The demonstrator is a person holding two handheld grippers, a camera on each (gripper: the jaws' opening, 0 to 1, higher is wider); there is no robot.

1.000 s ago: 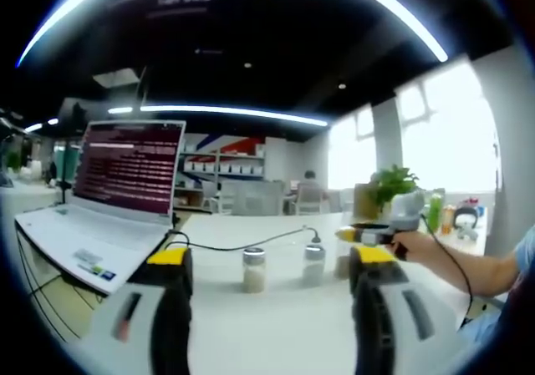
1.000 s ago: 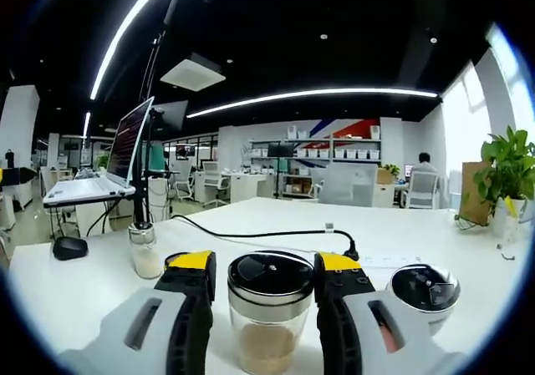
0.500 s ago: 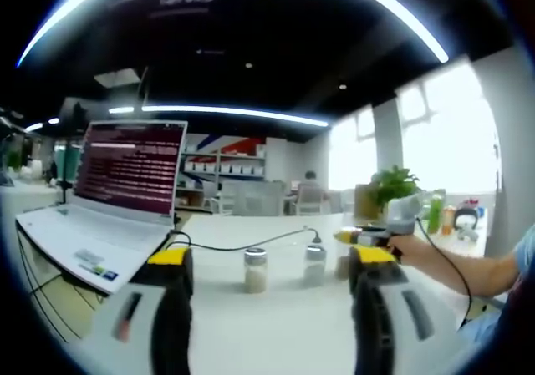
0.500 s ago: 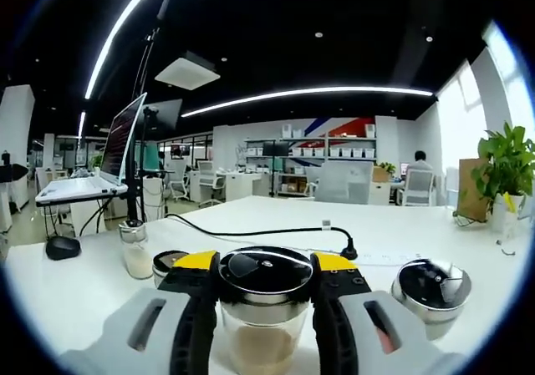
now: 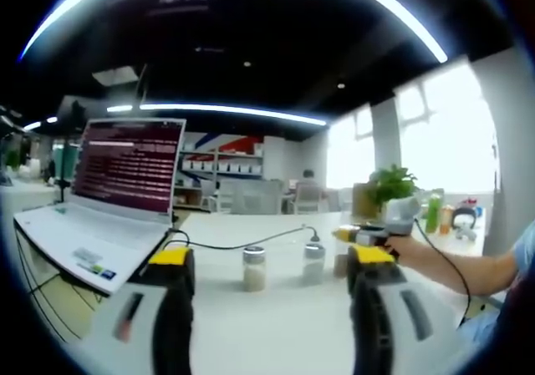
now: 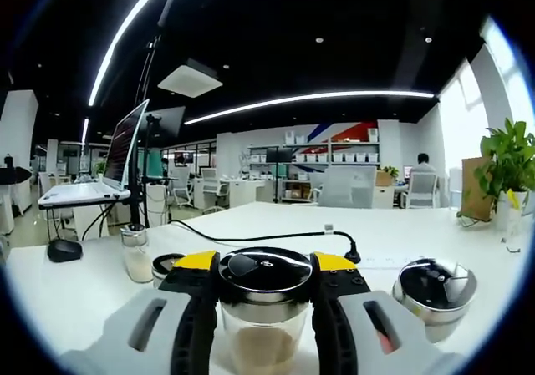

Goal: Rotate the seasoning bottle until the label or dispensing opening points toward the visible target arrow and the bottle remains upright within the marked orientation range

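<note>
A glass seasoning bottle (image 6: 264, 329) with a black lid and pale powder inside stands upright on the white table (image 6: 393, 241). My right gripper (image 6: 266, 265) is shut on it, its yellow-tipped jaws pressing both sides of the lid. In the left gripper view the right gripper (image 5: 368, 235) appears far right in a hand, above the table. My left gripper (image 5: 272, 256) hovers open over the table with nothing between its jaws. Two small shaker bottles (image 5: 254, 268) (image 5: 313, 262) stand ahead of it.
A second black-lidded jar (image 6: 435, 287) stands right of the held bottle. A small shaker (image 6: 136, 254) and a low lid (image 6: 165, 262) are on the left. A black cable (image 6: 267, 235) crosses the table. An open laptop (image 5: 109, 200), a mouse (image 6: 64, 250) and a plant (image 6: 506, 170) stand around.
My right gripper moved forward around the black-lidded bottle and its jaws closed onto the lid; it has held still since half a second ago. The left gripper has stayed put.
</note>
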